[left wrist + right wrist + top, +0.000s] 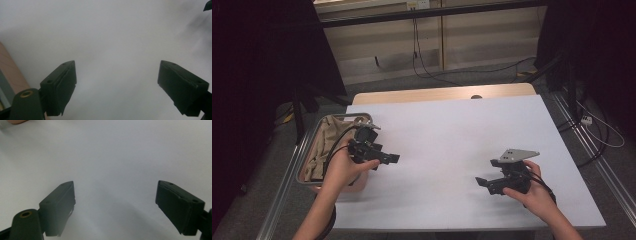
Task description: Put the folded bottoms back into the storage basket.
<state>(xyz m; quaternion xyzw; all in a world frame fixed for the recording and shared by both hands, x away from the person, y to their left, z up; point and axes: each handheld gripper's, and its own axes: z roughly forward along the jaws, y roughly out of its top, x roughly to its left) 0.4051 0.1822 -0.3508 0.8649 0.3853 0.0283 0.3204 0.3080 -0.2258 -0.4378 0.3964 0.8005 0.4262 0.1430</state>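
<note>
My left gripper (387,158) is held in a hand at the left of the white table top (447,140), just right of a metal tray (307,150). In the left gripper view its jaws stand wide apart over bare white surface, so the left gripper (117,75) is open with nothing between the jaws. My right gripper (484,184) rests low at the front right of the table, a grey three-cornered plate (517,154) on top. Its own view shows the right gripper (115,195) open too, holding nothing, above the white top.
The metal tray holds crumpled beige cloth (324,140). A wooden strip (442,93) runs along the table's far edge. Cables (422,60) lie on the floor beyond, and a dark stand (299,107) rises at the left.
</note>
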